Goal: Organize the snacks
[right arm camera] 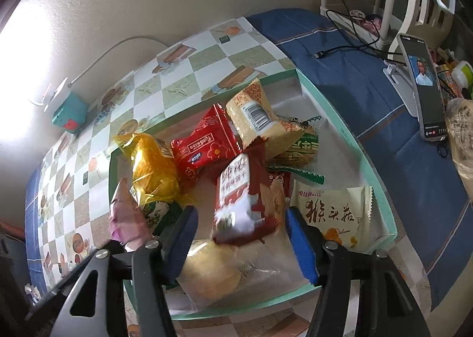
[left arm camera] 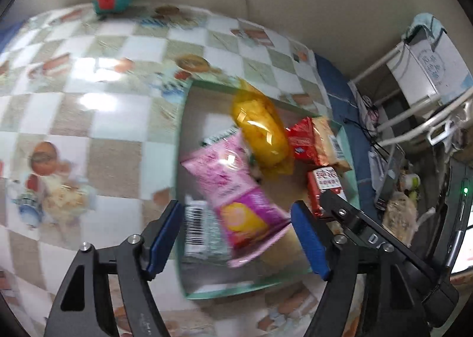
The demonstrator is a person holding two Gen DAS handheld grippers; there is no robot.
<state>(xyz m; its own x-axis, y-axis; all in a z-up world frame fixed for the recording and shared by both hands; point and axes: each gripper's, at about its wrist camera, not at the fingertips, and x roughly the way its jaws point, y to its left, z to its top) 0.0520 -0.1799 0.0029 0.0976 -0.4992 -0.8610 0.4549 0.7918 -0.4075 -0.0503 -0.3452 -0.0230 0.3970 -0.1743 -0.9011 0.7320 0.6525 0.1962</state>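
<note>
On top of the checkered table cover [right arm camera: 189,77] sits a pale green box [right arm camera: 351,148], and the snacks are piled inside it. Both grippers hang over the box and point down into it.

The left gripper [left arm camera: 236,236] has its blue pads apart. A pink packet [left arm camera: 236,189] lies between them, but the pads do not press on it. It looks blurry, as if it is dropping or sliding. The right gripper [right arm camera: 239,236] also has its pads apart. A red and white packet [right arm camera: 239,201] lies between them, loose and a bit blurry too. Neither gripper holds anything.

What could go wrong? The pink packet leans close to the box edge, so it might slip over the side. The pile is high, and the yellow bag [right arm camera: 153,165] on top could roll off if a gripper bumps it. The two grippers are close, so they might knock each other.

Now the count. I see one box. Inside are one yellow bag, one pink packet, one red packet with a flower [right arm camera: 204,145], one tan packet with a barcode [right arm camera: 257,118], one red and white packet, one green wrapped snack [right arm camera: 301,151], one cream packet [right arm camera: 334,213] and one round bun in clear wrap [right arm camera: 210,275]. More may hide under the pile. A teal thing [right arm camera: 69,115] sits by the wall, and a phone [right arm camera: 422,86] stands off to the right.
</note>
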